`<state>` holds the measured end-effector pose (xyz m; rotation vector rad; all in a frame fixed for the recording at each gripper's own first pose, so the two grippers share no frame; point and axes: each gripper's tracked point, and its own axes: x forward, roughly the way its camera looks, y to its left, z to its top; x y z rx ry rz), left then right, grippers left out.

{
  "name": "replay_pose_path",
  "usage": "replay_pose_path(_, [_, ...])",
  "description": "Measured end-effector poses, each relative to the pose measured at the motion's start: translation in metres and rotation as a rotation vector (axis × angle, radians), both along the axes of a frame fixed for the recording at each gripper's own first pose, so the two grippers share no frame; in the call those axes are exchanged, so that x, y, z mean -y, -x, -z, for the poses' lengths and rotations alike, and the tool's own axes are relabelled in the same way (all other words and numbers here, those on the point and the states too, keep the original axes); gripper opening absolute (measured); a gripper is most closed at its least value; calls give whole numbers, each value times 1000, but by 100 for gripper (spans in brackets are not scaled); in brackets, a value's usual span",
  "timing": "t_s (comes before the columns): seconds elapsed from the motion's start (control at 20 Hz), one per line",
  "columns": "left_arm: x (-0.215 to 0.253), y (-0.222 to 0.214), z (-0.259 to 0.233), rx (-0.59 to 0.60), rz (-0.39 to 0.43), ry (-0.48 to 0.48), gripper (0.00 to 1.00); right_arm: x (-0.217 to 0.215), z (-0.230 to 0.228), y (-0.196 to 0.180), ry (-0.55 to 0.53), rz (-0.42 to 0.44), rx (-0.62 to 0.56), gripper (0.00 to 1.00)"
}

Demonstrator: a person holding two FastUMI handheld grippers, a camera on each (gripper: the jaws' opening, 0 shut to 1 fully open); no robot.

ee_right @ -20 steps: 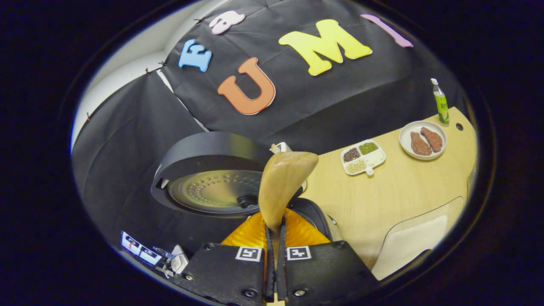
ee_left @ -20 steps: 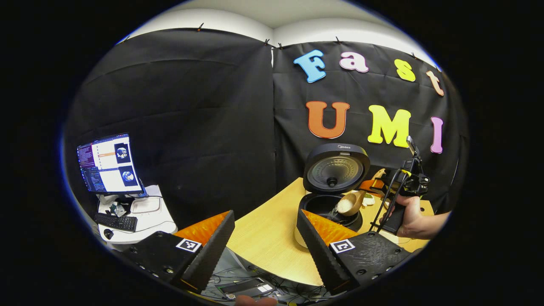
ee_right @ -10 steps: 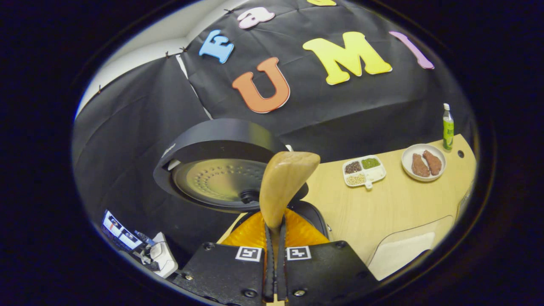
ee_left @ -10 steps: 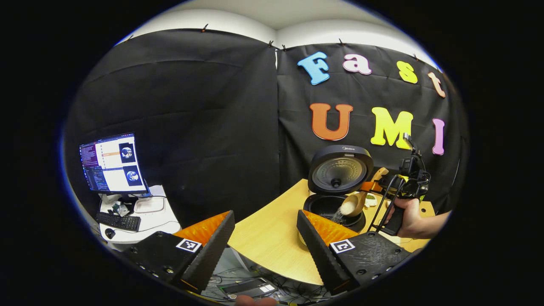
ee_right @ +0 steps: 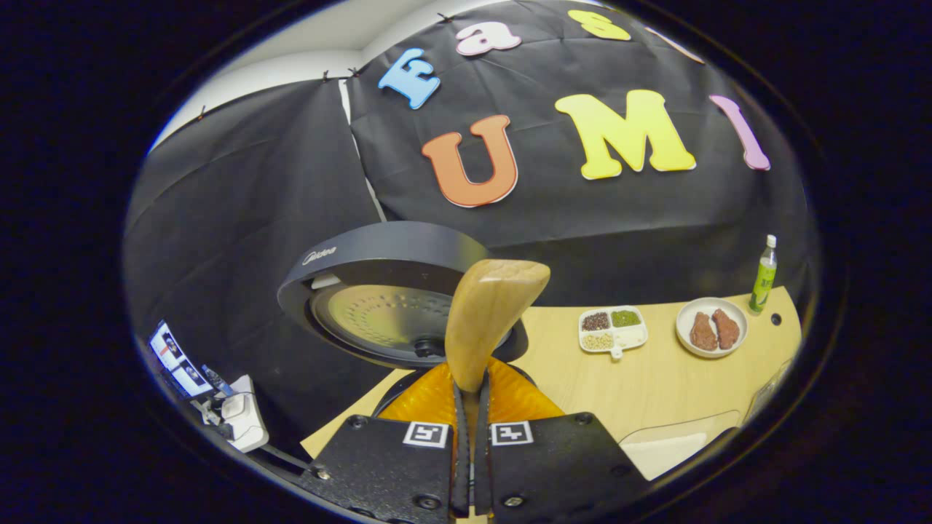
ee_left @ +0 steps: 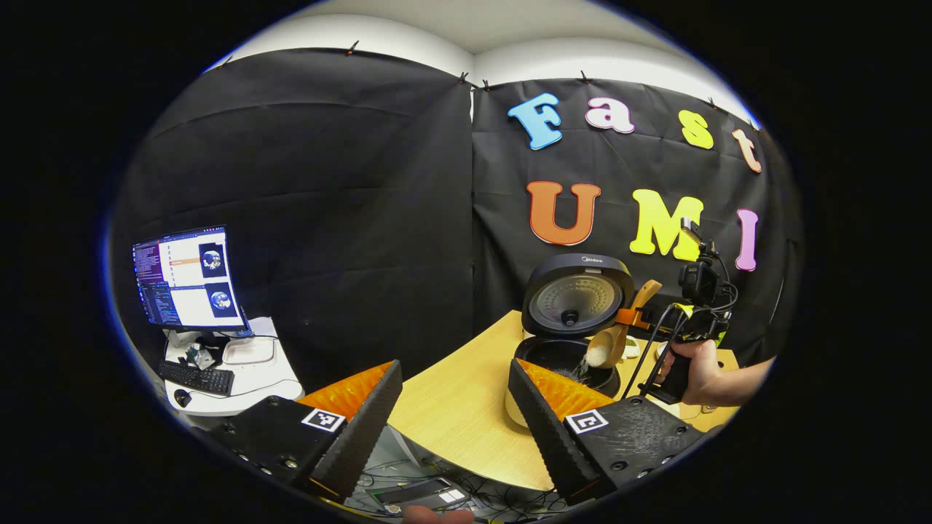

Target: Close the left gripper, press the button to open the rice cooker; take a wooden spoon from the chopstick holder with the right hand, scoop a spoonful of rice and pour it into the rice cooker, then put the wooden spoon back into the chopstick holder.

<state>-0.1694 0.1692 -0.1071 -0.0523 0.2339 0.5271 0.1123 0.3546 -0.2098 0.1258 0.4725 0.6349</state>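
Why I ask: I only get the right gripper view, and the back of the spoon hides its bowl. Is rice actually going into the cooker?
Observer: It looks so. In the left gripper view the wooden spoon is tipped over the open pot of the rice cooker. White rice sits at its lower edge, and grains seem to be spilling in.
Operator: Is the left gripper in the way?
Observer: No. The left gripper is open and holds nothing. It is at the near edge of the table, short of the cooker.
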Motion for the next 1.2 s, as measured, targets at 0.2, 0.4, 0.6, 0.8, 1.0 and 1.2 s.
replay_pose_path(0.2, [0, 1, -2, 6, 6, 1, 95, -4, -3, 3, 54, -34, 54, 8])
replay_pose_path(0.4, [0, 1, -1, 15, 14, 11, 95, -7, -13, 5, 88, -58, 111, 8])
replay_pose_path(0.6, [0, -1, -2, 25, 26, 12, 95, -16, -23, 10, 175, -116, 235, 8])
replay_pose_path(0.8, [2, -4, -4, 37, 47, 28, 95, -26, -30, 24, 234, -180, 330, 8])
replay_pose_path(1.0, [1, -4, -6, 40, 63, 25, 95, -32, -41, 30, 294, -227, 434, 8])
replay_pose_path(1.2, [0, -8, -11, 56, 80, 28, 95, -31, -48, 35, 324, -232, 497, 8])
